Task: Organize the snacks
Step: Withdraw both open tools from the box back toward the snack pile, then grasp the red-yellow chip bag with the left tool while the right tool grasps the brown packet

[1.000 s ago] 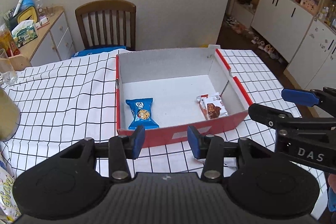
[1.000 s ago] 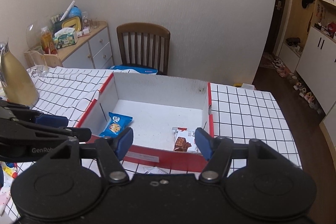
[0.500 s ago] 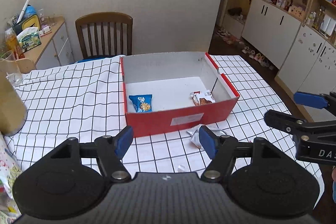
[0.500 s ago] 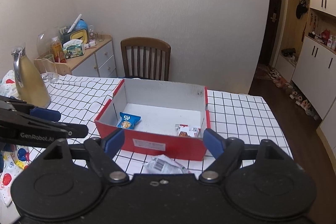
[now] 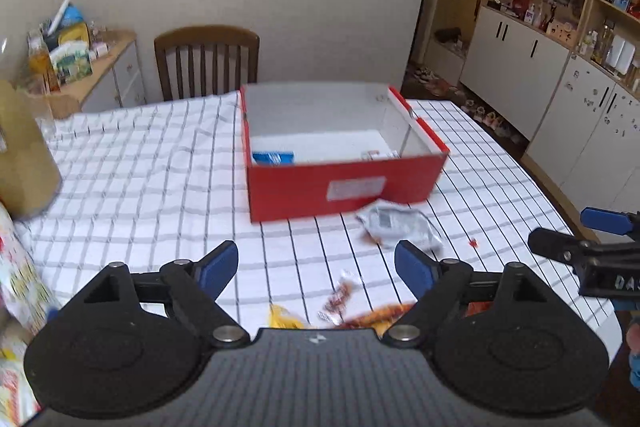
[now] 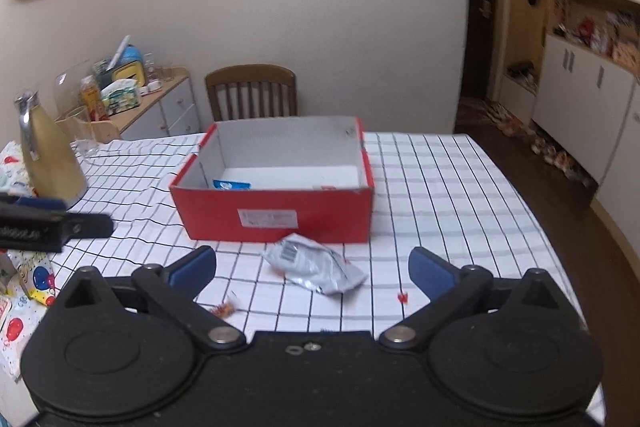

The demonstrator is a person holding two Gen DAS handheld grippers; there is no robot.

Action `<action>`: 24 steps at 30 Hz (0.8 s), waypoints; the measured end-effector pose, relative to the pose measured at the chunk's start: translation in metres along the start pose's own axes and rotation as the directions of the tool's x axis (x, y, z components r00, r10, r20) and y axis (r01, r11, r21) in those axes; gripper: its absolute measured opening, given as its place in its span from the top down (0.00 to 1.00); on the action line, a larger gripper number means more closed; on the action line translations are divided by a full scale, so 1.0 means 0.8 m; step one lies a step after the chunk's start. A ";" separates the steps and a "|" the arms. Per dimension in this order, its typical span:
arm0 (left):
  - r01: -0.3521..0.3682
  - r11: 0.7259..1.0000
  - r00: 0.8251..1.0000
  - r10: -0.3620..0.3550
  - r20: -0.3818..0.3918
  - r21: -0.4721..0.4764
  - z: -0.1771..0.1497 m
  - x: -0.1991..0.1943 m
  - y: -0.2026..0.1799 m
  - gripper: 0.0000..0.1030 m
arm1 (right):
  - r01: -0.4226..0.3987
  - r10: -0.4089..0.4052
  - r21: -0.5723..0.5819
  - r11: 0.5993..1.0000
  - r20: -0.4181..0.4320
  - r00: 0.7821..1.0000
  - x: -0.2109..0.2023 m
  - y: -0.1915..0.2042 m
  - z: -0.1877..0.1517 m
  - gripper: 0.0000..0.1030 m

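Observation:
A red box (image 5: pixel 344 187) (image 6: pixel 276 217) with a white inside stands mid-table; in it lie a blue cookie pack (image 5: pixel 273 158) (image 6: pixel 231 184) on the left and a brown-and-white pack (image 5: pixel 374 155) on the right, mostly hidden by the front wall. A silver snack bag (image 5: pixel 400 225) (image 6: pixel 316 265) lies on the cloth just in front of the box. Small orange and yellow snack packs (image 5: pixel 340 301) lie nearer, partly hidden by my left gripper (image 5: pixel 316 265), which is open and empty. My right gripper (image 6: pixel 312 267) is open and empty, pulled back from the box.
A checked cloth (image 5: pixel 140 179) covers the table. A gold jug (image 6: pixel 48 155) stands at the left, colourful gift bags (image 6: pixel 24 279) at the near left edge. A wooden chair (image 5: pixel 207 61) is behind the table, a sideboard (image 6: pixel 160 107) and cabinets (image 5: pixel 560 75) beyond.
Both grippers pulled back and up from the box and opened wider. The silver bag and small packs in front of the box came into view.

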State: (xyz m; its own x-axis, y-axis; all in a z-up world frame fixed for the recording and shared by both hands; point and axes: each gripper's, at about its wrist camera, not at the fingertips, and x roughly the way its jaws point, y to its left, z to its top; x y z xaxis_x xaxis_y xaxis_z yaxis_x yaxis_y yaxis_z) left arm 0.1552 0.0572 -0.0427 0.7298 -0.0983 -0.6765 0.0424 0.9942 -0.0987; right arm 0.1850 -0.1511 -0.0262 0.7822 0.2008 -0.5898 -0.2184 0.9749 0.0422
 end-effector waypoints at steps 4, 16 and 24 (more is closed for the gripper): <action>-0.013 1.000 0.999 0.015 -0.052 0.026 -0.030 0.017 -0.010 0.17 | 0.040 -0.039 0.032 0.999 -0.033 0.999 0.006 -0.013 -0.028 0.00; -0.012 0.998 0.975 0.024 -0.222 0.059 -0.090 0.076 -0.034 0.17 | 0.108 -0.094 0.065 0.992 -0.185 0.978 0.045 -0.047 -0.092 0.00; -0.030 0.998 0.962 0.043 -0.271 0.050 -0.099 0.105 -0.047 0.17 | 0.127 -0.109 0.055 0.990 -0.251 0.962 0.076 -0.055 -0.106 0.01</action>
State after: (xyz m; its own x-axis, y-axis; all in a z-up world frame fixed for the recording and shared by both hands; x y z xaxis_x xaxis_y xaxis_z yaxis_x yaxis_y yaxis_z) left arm 0.1609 0.0078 -0.1531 0.5192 -0.0638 -0.8523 0.0542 0.9977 -0.0417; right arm 0.1924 -0.1896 -0.1320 0.6296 0.0624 -0.7744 -0.0849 0.9963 0.0113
